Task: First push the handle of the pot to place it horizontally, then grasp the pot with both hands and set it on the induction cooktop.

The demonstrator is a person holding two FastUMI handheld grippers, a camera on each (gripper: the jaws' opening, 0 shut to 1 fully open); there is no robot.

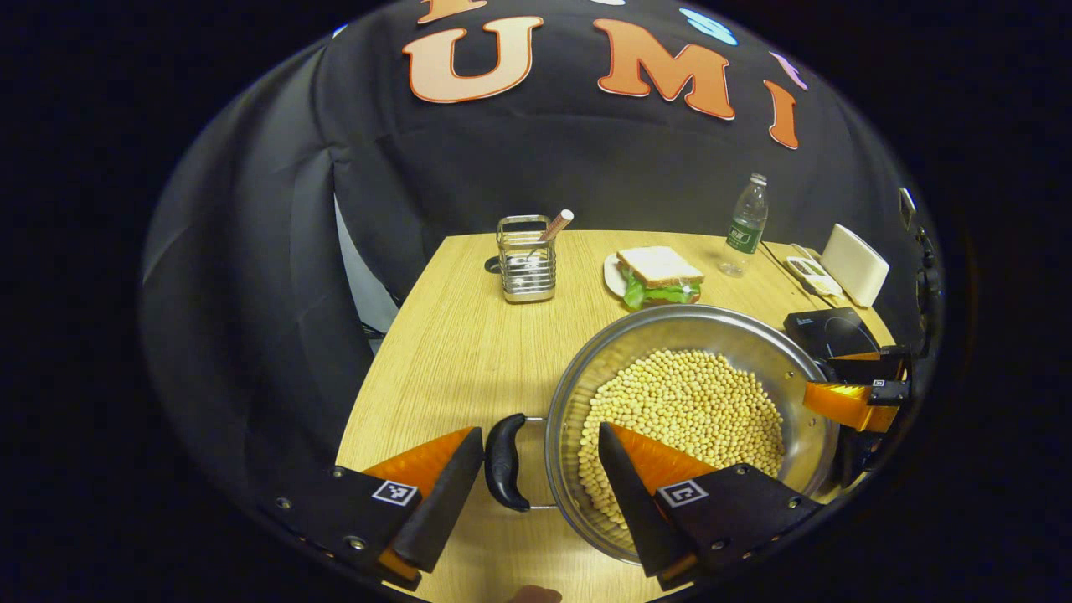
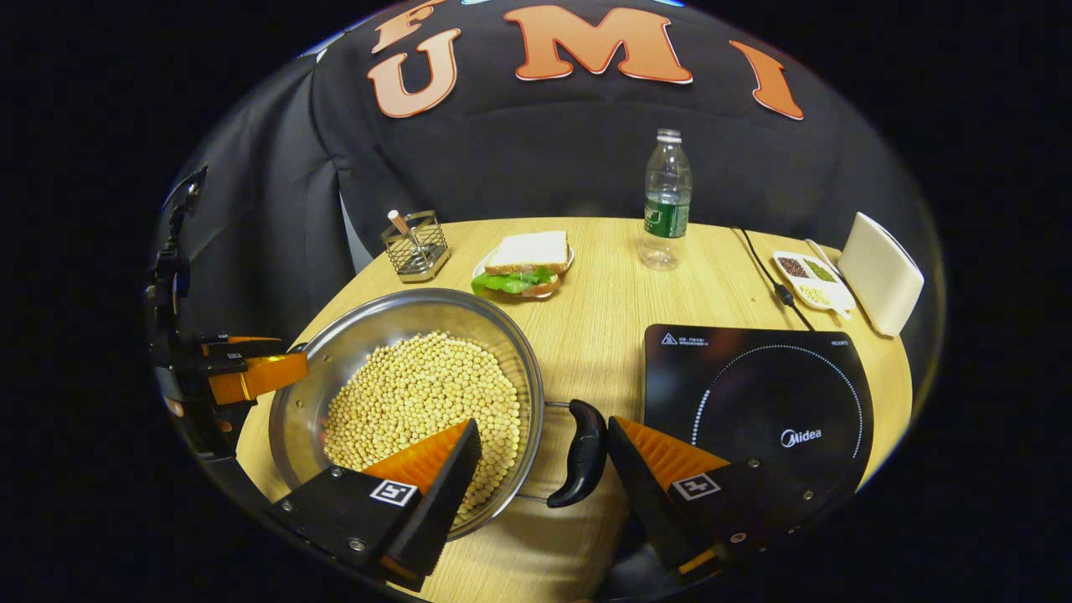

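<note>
1. A shiny round steel pot [image 1: 695,419] filled with pale yellow soybeans [image 1: 687,410] sits on the light wooden worktop [image 1: 452,352], just left of the flat black induction cooktop [image 2: 758,394].
2. The left tool [image 1: 540,469] stands wide open, its fingers straddling the pot's black curved handle [image 1: 505,462] and near rim, gripping nothing.
3. The right tool [image 2: 544,461] is likewise spread wide around the opposite black handle [image 2: 579,454], one finger over the beans.
4. Behind: a wire utensil holder [image 1: 526,260], a plated sandwich [image 1: 657,275], a clear plastic bottle [image 2: 667,199].
</note>
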